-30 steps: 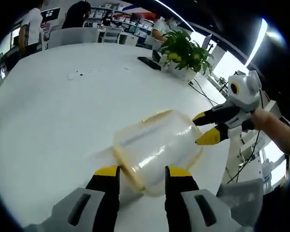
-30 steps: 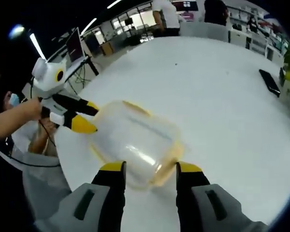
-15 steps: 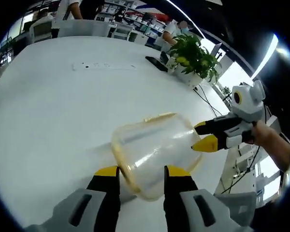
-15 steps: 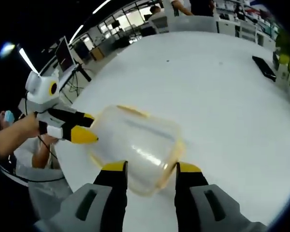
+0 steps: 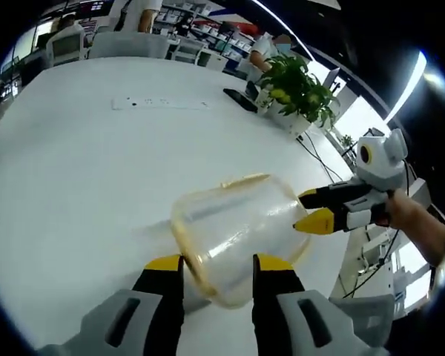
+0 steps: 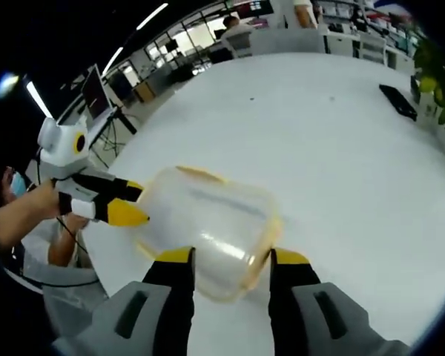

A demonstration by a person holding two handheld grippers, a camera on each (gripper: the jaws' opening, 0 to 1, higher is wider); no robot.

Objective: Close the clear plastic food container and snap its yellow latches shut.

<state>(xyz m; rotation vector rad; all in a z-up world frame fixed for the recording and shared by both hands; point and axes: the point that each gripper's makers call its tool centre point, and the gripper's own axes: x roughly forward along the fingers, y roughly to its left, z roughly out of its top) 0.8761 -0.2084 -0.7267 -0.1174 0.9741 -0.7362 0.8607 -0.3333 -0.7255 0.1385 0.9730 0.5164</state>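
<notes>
Left gripper view: the left tongs [image 5: 213, 267] rise from the bottom edge, jaws parted, with the near end of the container [image 5: 237, 233] lying between the yellow tips. Whether the tips touch its wall cannot be told. The container rests on the white surface [image 5: 81, 170], yellow trim along its rim. At its far right corner, the right tongs [image 5: 311, 211] point in, tips just beside it, held by a hand [image 5: 408, 215].

Right gripper view: the left tongs [image 6: 130, 204] enter from the left, tips at the container [image 6: 208, 230]. The right tongs [image 6: 226, 263] straddle its near end, jaws parted. A plant [image 5: 297, 85] stands well apart.
</notes>
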